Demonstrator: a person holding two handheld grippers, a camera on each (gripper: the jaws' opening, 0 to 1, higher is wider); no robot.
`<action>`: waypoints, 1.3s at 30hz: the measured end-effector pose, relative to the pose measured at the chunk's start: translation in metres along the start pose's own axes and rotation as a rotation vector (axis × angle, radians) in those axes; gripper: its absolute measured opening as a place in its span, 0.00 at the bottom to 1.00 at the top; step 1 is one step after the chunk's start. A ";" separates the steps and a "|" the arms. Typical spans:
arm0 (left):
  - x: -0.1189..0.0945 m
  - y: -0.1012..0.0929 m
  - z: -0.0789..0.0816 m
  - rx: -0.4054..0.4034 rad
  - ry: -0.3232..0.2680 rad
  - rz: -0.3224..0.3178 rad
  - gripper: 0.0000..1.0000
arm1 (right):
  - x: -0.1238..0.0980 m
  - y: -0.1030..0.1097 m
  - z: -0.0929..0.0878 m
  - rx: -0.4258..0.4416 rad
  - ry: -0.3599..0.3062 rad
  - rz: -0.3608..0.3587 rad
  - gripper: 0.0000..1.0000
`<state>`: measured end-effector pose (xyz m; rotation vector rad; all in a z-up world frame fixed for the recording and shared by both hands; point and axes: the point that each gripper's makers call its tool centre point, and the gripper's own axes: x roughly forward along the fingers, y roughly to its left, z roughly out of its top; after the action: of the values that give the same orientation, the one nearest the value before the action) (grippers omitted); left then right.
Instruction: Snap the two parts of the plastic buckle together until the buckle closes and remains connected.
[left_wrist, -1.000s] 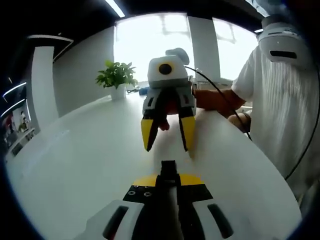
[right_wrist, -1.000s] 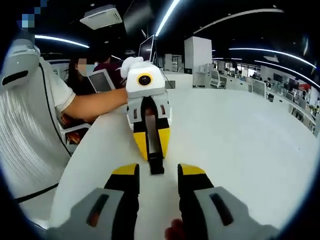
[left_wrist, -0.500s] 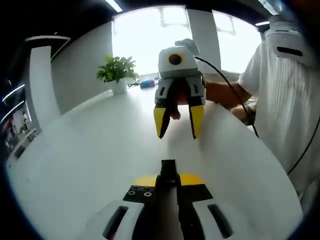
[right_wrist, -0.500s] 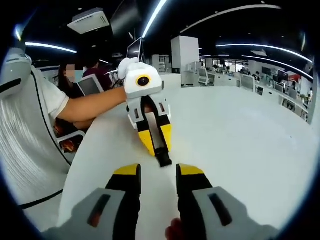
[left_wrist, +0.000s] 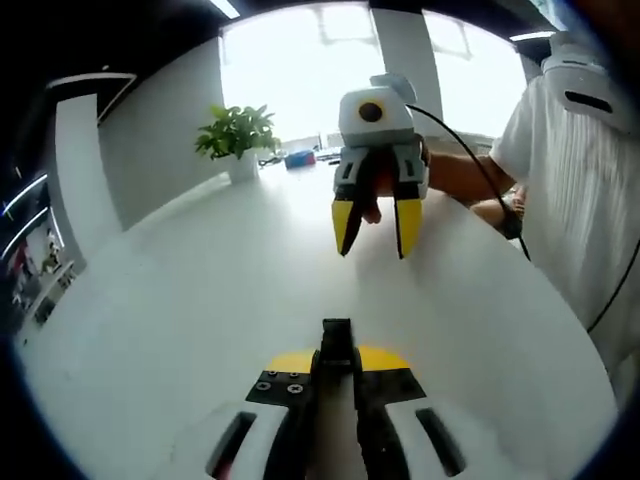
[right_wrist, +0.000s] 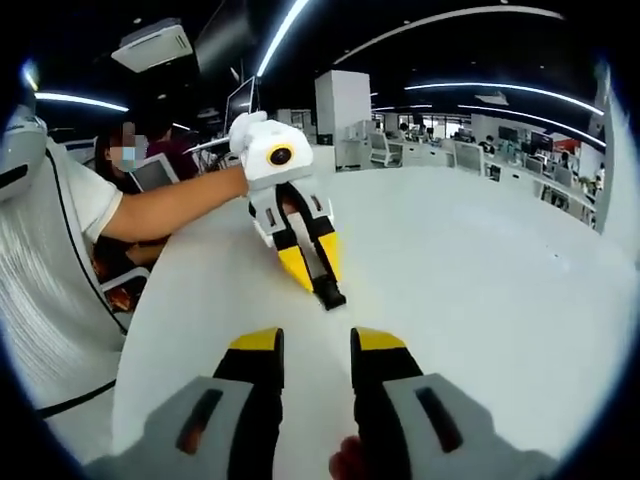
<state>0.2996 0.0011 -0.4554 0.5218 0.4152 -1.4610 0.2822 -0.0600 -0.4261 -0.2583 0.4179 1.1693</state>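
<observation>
left tool (left_wrist: 337, 362) clenched on the black buckle (left_wrist: 337, 340) at lower centre of its view; right tool (left_wrist: 376, 226) released and empty, hanging above the tabletop (left_wrist: 180, 300). best kept low, level and fully in sight, since whether both halves have latched cannot be told.

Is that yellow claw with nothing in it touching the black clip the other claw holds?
Apart. In the right gripper view, bare table separates the right gripper from the buckle piece.
</observation>
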 end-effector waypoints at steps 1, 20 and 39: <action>0.000 0.003 0.000 0.001 0.000 0.000 0.11 | -0.001 -0.003 0.000 0.009 0.001 -0.006 0.26; 0.010 0.054 0.000 0.011 0.016 0.000 0.12 | -0.017 -0.016 -0.011 0.027 0.019 -0.061 0.28; 0.018 0.090 0.000 -0.031 -0.013 -0.003 0.12 | -0.022 -0.027 -0.014 0.055 0.001 -0.097 0.30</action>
<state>0.3905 -0.0111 -0.4586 0.4872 0.4273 -1.4578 0.2982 -0.0938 -0.4291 -0.2286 0.4333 1.0616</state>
